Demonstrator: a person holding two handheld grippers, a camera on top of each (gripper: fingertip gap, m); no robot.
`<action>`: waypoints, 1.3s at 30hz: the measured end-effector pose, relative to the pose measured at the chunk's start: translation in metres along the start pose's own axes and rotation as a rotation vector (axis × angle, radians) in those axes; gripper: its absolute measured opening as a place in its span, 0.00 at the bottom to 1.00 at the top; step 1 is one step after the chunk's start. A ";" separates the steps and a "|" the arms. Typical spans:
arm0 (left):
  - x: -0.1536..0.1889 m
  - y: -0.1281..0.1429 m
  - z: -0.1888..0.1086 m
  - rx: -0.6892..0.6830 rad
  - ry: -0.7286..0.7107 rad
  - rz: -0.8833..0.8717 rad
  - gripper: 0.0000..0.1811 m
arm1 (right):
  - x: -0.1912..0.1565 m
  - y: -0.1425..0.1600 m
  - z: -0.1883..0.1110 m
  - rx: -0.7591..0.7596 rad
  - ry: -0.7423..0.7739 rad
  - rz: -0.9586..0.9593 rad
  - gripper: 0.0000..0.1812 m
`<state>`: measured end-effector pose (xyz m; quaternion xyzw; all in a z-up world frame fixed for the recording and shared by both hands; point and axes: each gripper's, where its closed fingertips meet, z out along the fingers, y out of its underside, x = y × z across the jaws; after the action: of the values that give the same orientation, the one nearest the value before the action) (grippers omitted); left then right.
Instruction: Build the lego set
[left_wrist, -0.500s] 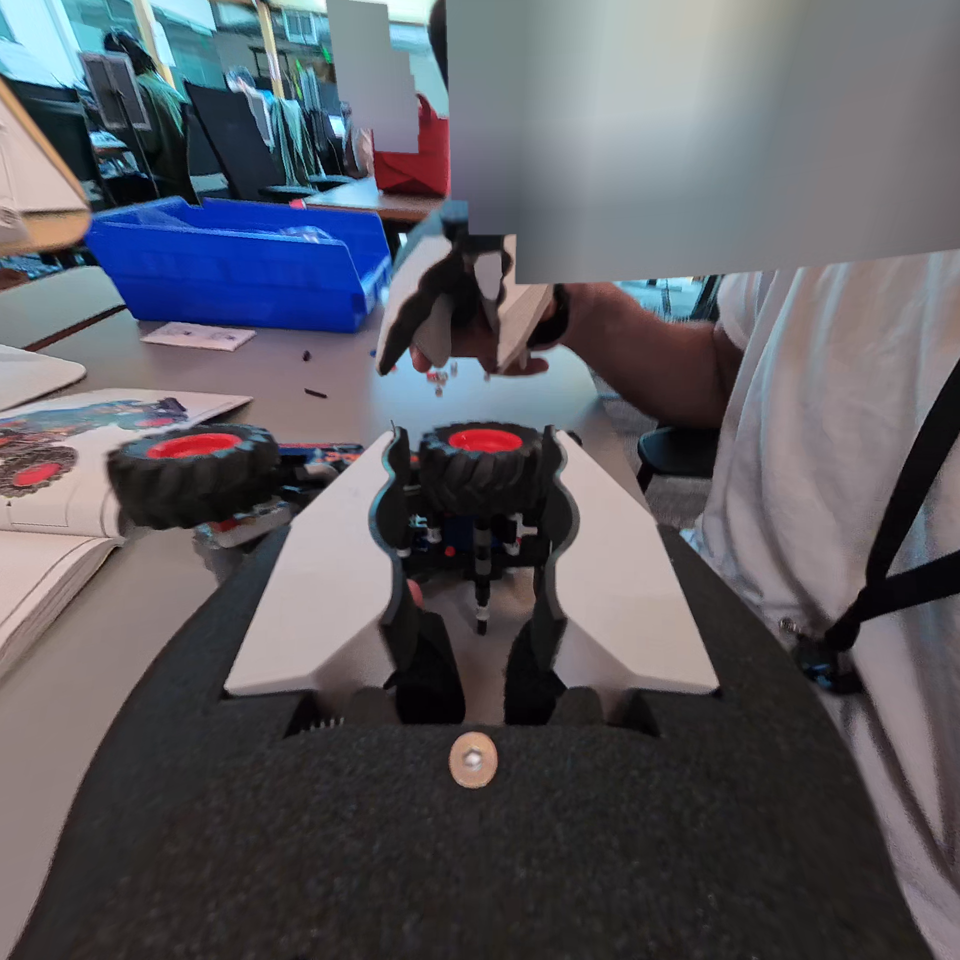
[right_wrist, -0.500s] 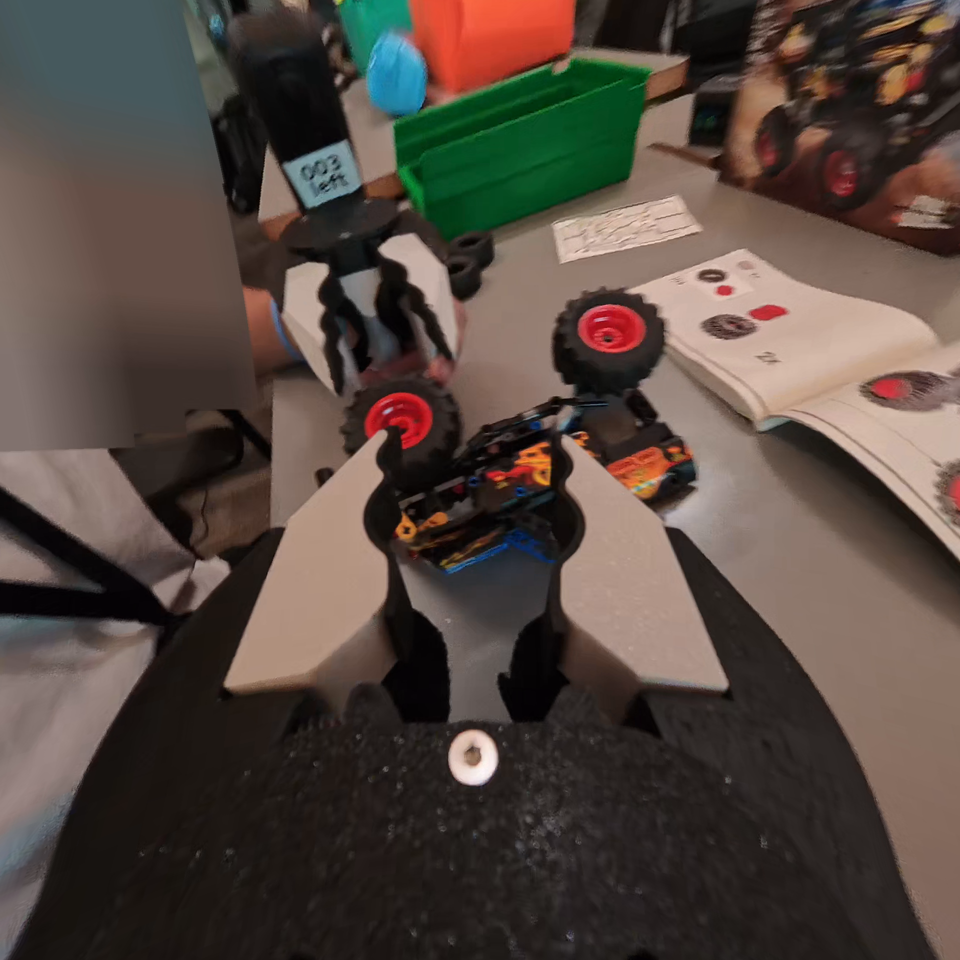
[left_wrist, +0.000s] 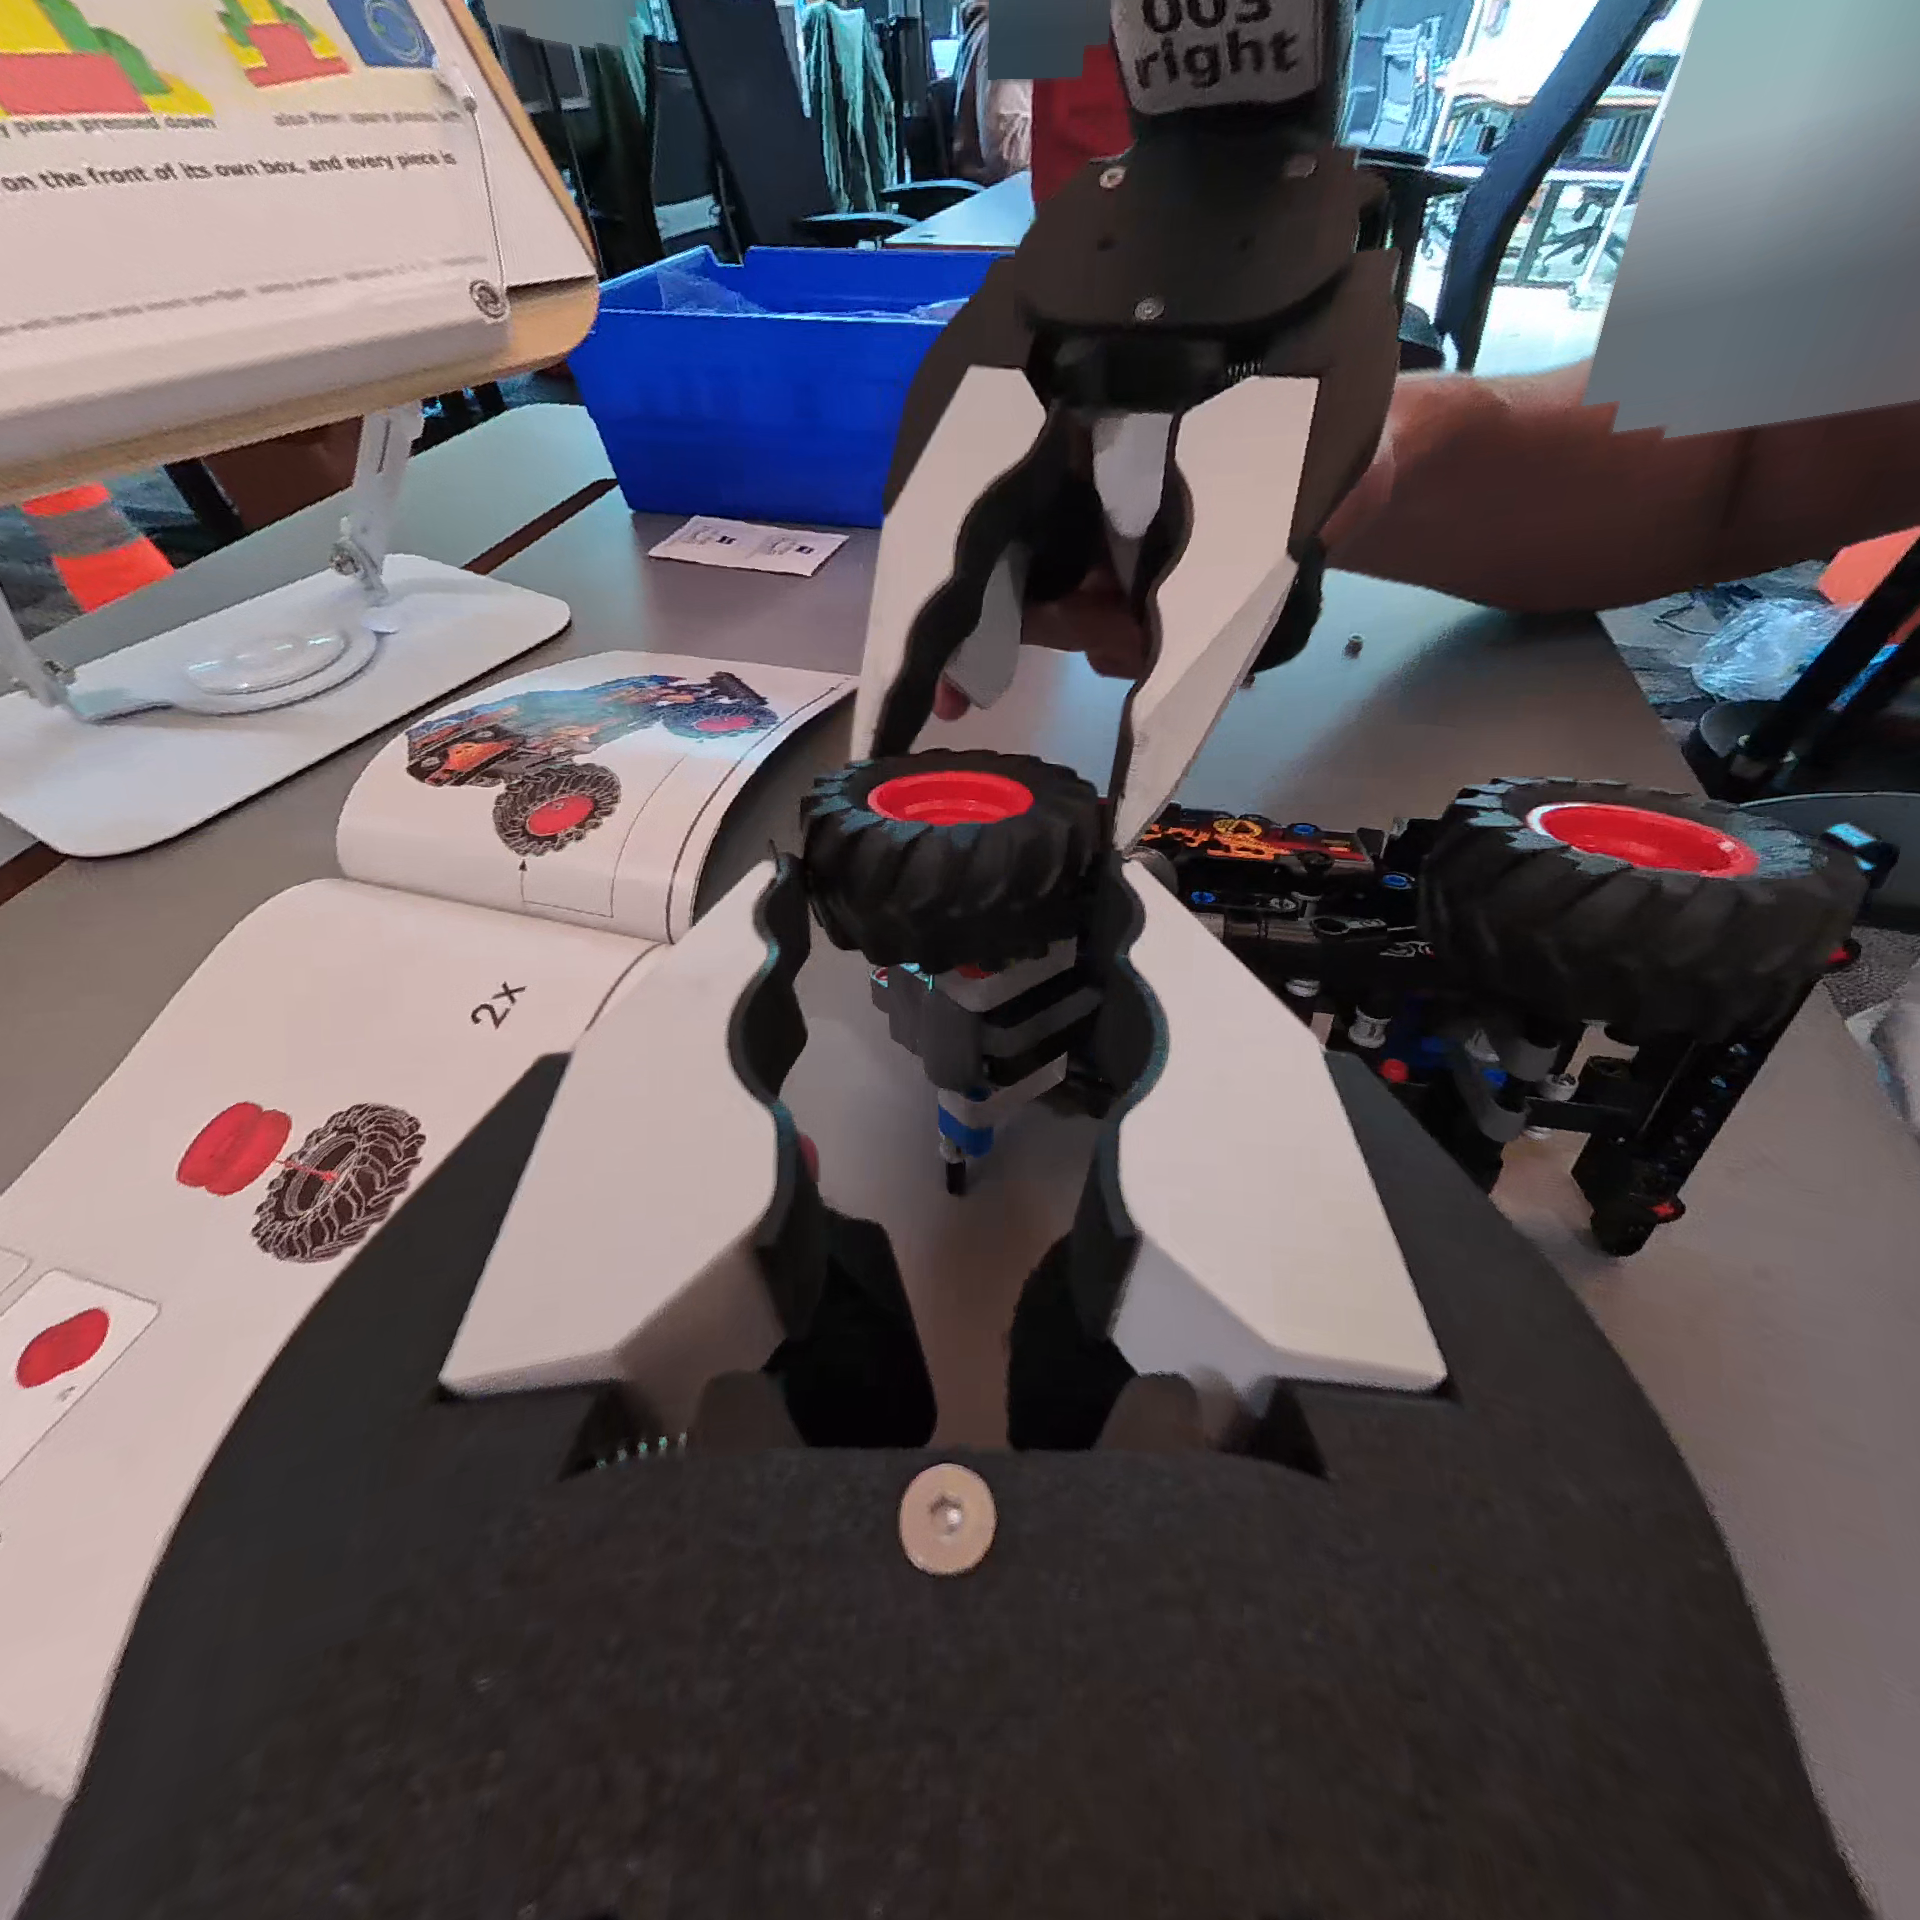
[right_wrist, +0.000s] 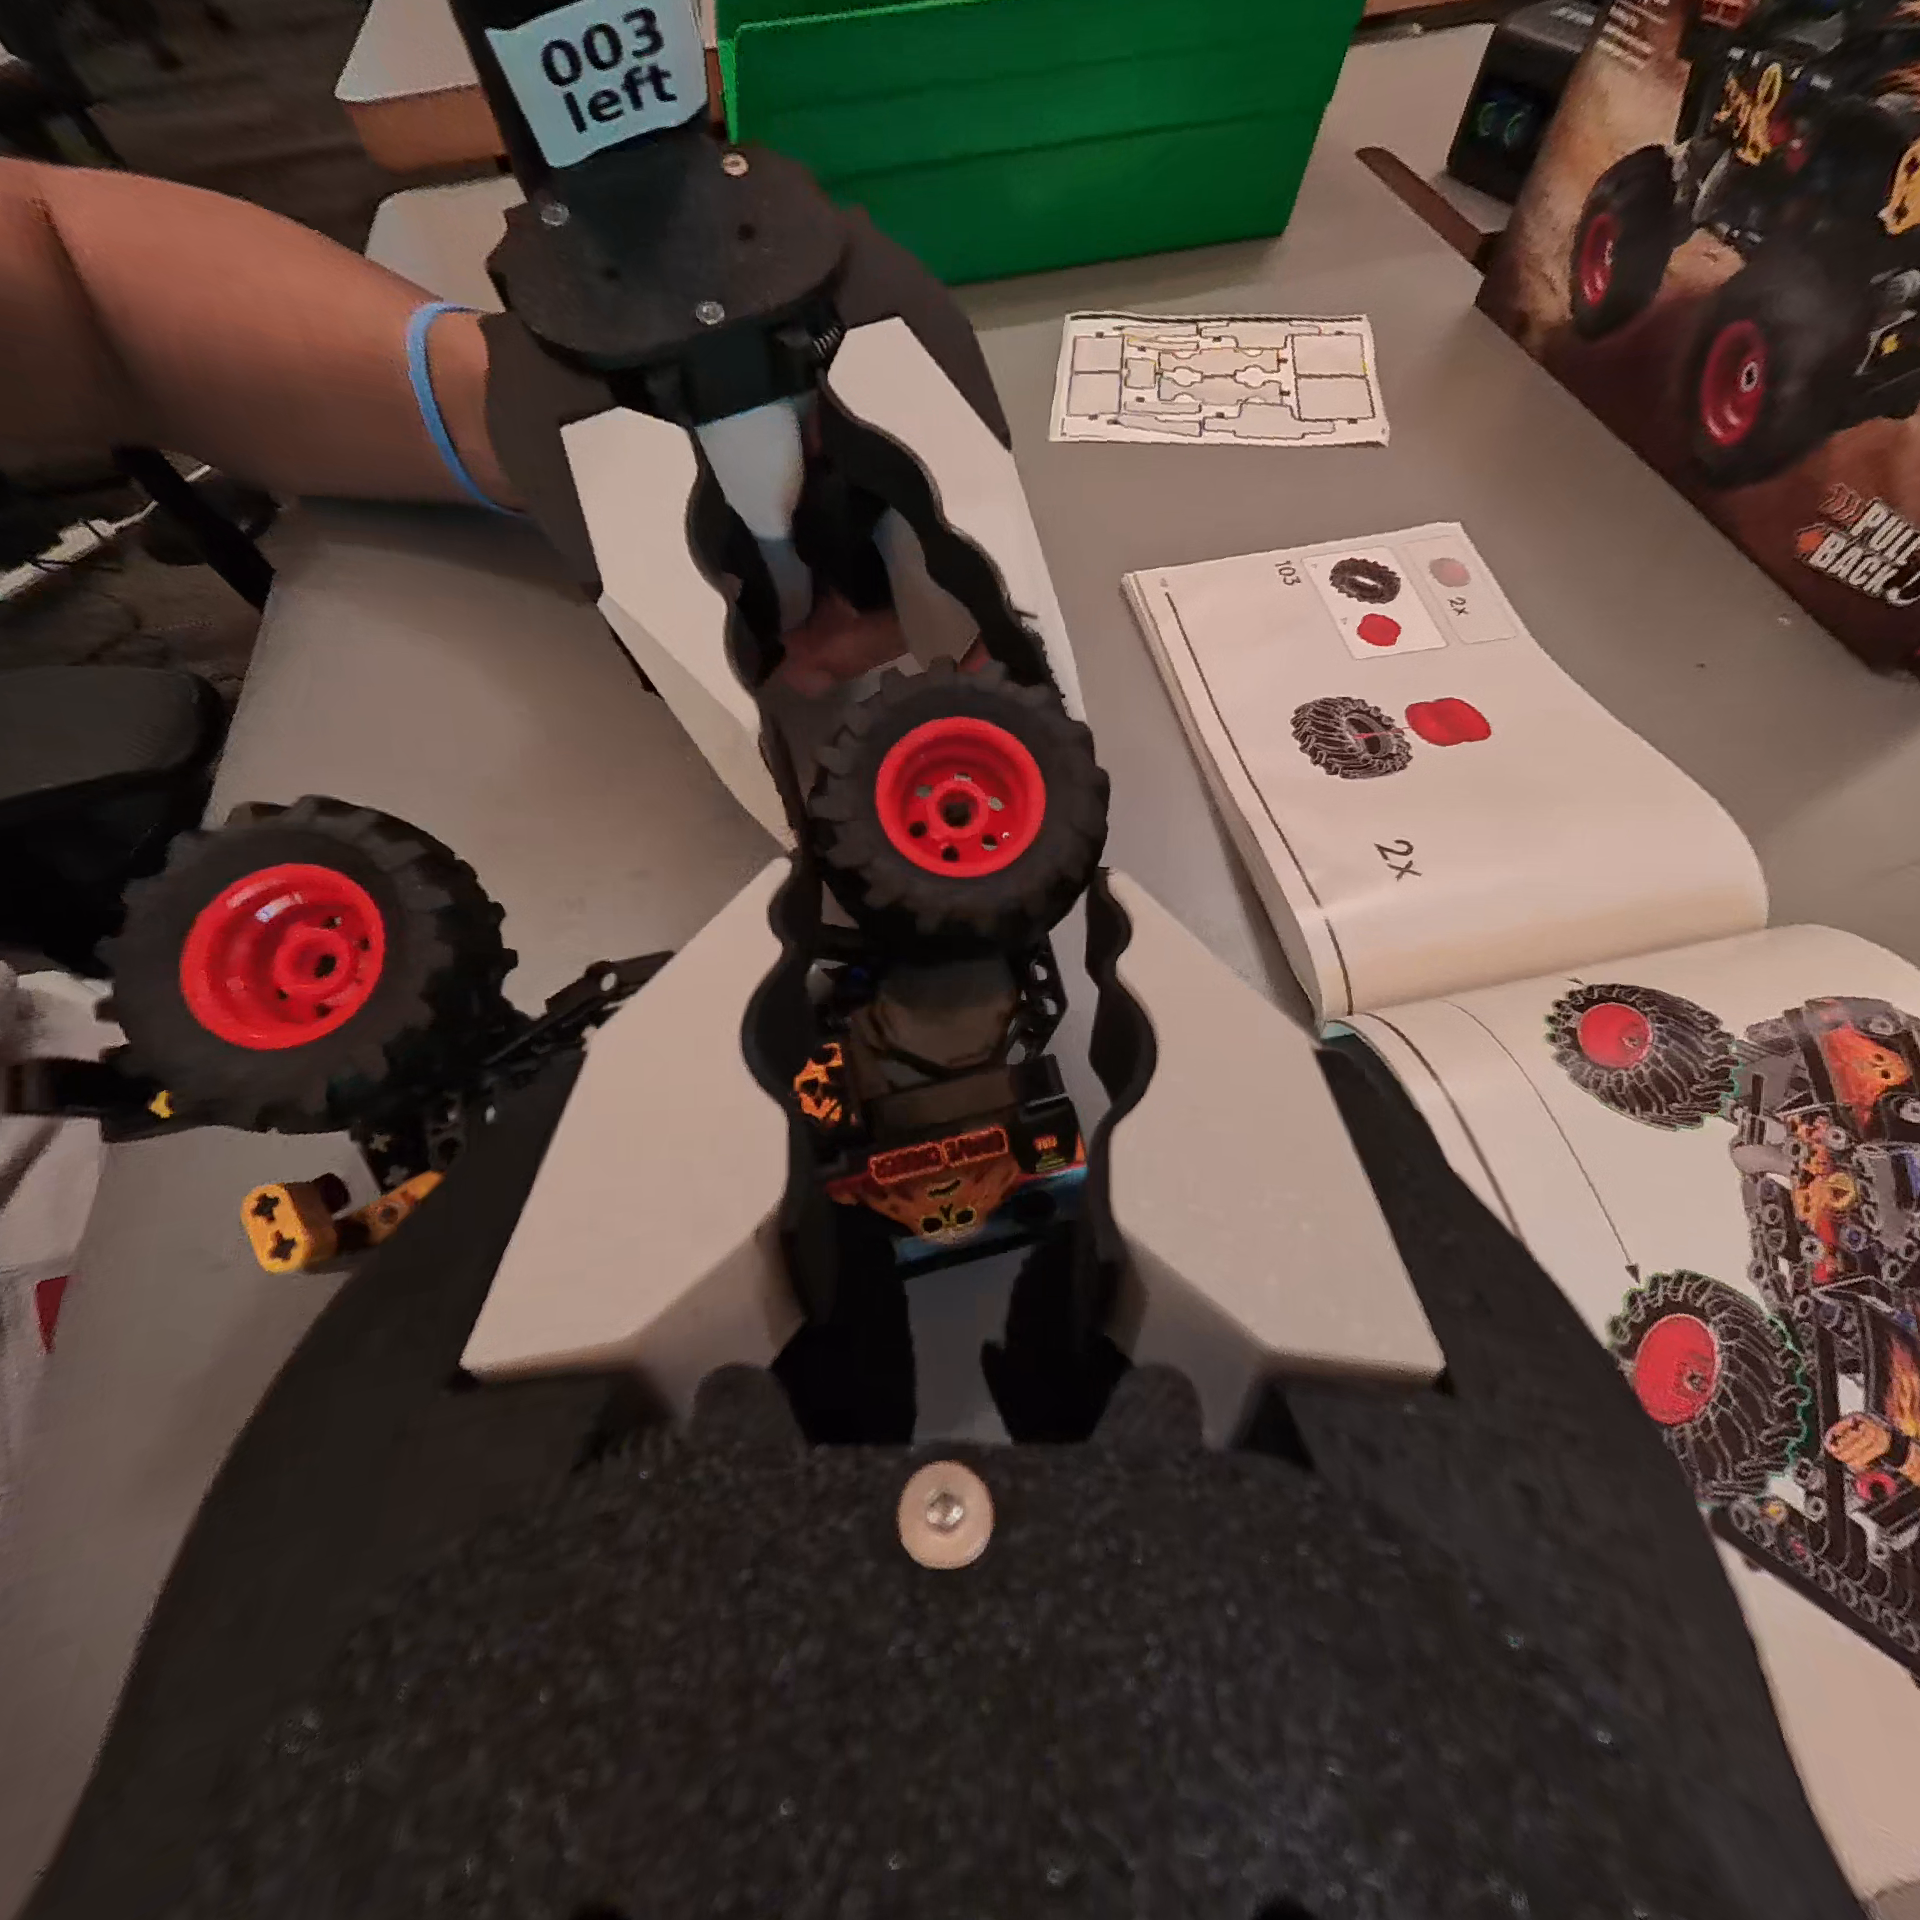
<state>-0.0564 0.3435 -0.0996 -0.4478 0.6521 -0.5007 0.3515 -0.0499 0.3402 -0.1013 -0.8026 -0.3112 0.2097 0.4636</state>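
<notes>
The monster truck model lies on its side on the grey table, just left of the open instruction booklet, and both grippers work on it from opposite ends. The right gripper has its fingers set around the truck body, below the red-hubbed wheel; the body fills the gap, so I judge that it is pinched. The left gripper has its fingers on both sides of the same wheel, pinching the tyre or the axle block just under it; which of them I cannot tell.

The step in hand seems to be seating this wheel on its axle. To do it well, I think the right gripper should only hold the body firm, and the left gripper should push straight along the axle, without tilting, because a slanted push could bend the axle or make the truck slip out.

The right wrist view shows the wheel hub from the front, with its centre hole, a second wheel to the left of the body, the green bin and the set box. The left wrist view shows instead the wheel from the side, the striped axle block under it, a blue bin behind the booklet, and a tilted board on a white stand.
</notes>
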 end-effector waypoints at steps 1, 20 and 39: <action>0.000 0.001 0.000 0.007 0.002 0.004 0.29 | 0.000 0.001 0.000 0.005 0.006 -0.015 0.28; -0.011 0.000 -0.018 0.086 -0.055 -0.088 0.35 | 0.026 0.019 -0.041 0.054 0.149 0.097 0.31; -0.014 0.001 -0.031 0.113 -0.087 -0.097 0.23 | 0.067 0.066 -0.062 0.066 0.319 0.203 0.21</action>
<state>-0.0800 0.3674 -0.0922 -0.4796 0.5844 -0.5332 0.3796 0.0571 0.3241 -0.1328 -0.8372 -0.1442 0.1356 0.5098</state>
